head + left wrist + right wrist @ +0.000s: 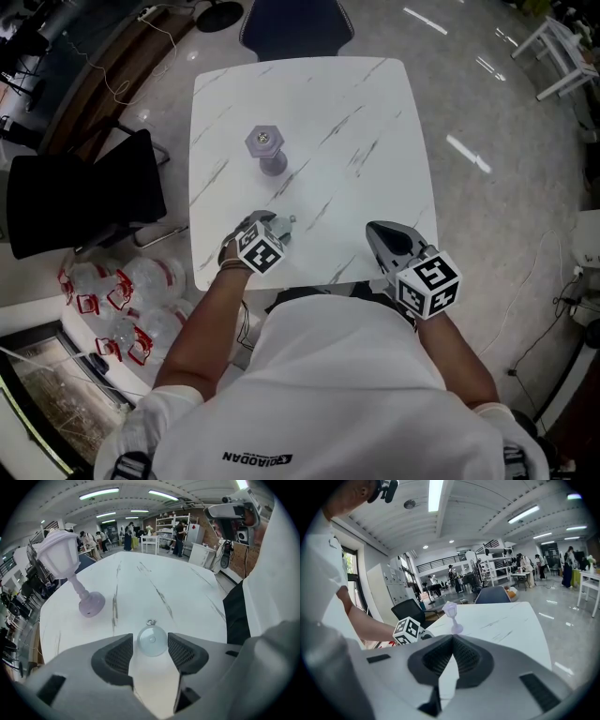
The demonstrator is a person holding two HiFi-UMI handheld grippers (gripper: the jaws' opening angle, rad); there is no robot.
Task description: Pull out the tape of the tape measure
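Note:
A small round translucent tape measure [151,641] with a little metal ring at its far end lies on the white marble table [356,112] near the front edge. My left gripper [151,645] stands open around it, with a pad [119,656] on each side and a narrow gap to the case. The head view shows the left gripper [277,226] at the table's front left, with the tape measure [287,223] just at its tips. My right gripper [376,229] is shut and empty at the front right, its jaws [452,640] pressed together.
A pale purple lantern ornament [266,148] stands upright mid-table, beyond the left gripper and left of it in the left gripper view [63,557]. A black chair [84,202] and several water bottles [122,300] are on the floor at the left. Another chair [295,23] is at the far side.

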